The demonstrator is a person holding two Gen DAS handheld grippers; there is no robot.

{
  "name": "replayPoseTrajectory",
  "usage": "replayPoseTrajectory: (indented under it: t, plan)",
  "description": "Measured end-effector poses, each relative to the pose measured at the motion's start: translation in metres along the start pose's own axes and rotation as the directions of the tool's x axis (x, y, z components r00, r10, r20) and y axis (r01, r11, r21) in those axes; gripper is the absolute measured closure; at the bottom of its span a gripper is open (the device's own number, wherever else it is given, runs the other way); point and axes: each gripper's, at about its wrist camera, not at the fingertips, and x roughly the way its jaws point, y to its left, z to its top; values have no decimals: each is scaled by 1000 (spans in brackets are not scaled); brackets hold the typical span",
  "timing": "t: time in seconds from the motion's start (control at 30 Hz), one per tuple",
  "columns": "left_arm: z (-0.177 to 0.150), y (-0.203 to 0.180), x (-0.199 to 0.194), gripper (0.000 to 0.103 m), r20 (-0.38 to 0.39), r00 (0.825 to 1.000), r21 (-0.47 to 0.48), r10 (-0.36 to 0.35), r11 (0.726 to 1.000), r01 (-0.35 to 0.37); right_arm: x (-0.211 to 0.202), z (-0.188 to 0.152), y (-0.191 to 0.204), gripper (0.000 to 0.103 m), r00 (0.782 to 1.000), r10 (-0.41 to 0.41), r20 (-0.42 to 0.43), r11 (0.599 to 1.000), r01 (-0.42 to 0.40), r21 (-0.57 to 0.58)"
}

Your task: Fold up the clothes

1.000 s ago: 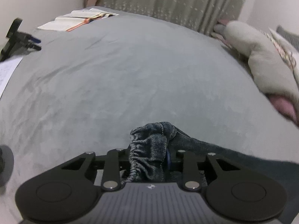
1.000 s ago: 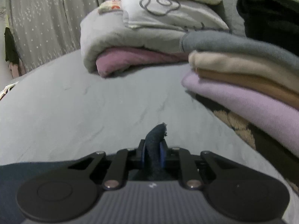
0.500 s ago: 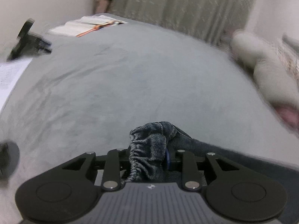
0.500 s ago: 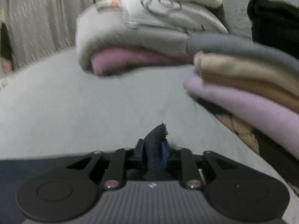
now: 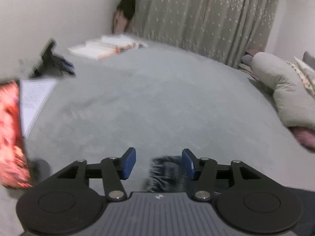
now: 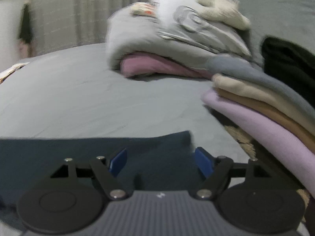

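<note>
Denim garment (image 6: 94, 149), one dark blue piece, lies flat on the grey bed (image 6: 78, 102) under both our grippers. Our left gripper (image 5: 158, 162) has its jaws apart, the gathered denim edge (image 5: 167, 169) just beside its right finger. Our right gripper (image 6: 160, 162) also stands spread wide above the cloth. We count two stacks of folded clothes (image 6: 256, 106) to the right. We can read no writing anywhere.

no legible text anywhere; print on the white paper sheet (image 5: 33, 96) is too blurred to read.
</note>
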Motion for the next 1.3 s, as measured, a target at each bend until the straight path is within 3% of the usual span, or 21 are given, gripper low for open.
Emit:
replayPoseTrajectory:
  t: [0.07,0.17,0.3,0.33,0.43,0.5,0.57,0.6,0.67,0.8,0.87,1.03,1.1,1.2,1.3]
  plan:
    - [-18,-26,-11,47,-23,997,91,-68,993,70,-9,-3,18,28,997,77,9,993,-76,-93]
    - [-46,-66,-28,46,-70,984,223,-164,959,175,-23,-14,50,29,977,211,-36,935,-212,-286]
    - [-84,-115,-49,46,-152,948,366,-278,876,315,-52,-34,82,30,875,460,-151,781,-479,-401]
    - [-94,-124,-54,46,-177,936,384,-304,854,351,-55,-37,86,30,861,480,-170,758,-505,-413]
    - [-103,-135,-53,46,-228,915,391,-334,829,400,-61,-53,119,30,806,530,-263,648,-585,-488]
    - [-102,-138,-48,46,-230,925,405,-304,834,375,-58,-58,146,30,812,514,-276,615,-573,-542]
    - [-101,-140,-43,43,-230,934,419,-273,839,348,-52,-53,163,30,798,532,-283,606,-592,-531]
    - [-100,-135,-38,34,-242,932,397,-270,849,349,-47,-49,174,29,784,548,-293,600,-612,-515]
    - [-97,-123,-30,25,-267,922,332,-282,871,362,-41,-51,187,29,765,560,-318,586,-637,-500]
    - [-92,-109,-28,25,-278,907,247,-317,889,387,-31,-63,223,19,717,564,-408,521,-693,-498]
    - [-90,-105,-28,25,-277,902,219,-330,893,394,-38,-64,229,15,671,592,-447,464,-737,-491]
    - [-86,-95,-28,25,-282,889,149,-361,898,413,-48,-61,226,17,656,609,-446,440,-747,-498]
    - [-84,-93,-26,25,-296,879,122,-375,897,424,-46,-57,232,16,675,613,-410,468,-729,-499]
    - [-78,-88,-26,26,-303,862,83,-407,890,449,-42,-57,261,16,695,616,-371,454,-698,-553]
    - [-72,-81,-29,26,-289,846,56,-447,875,481,-40,-56,282,16,664,651,-368,427,-722,-545]
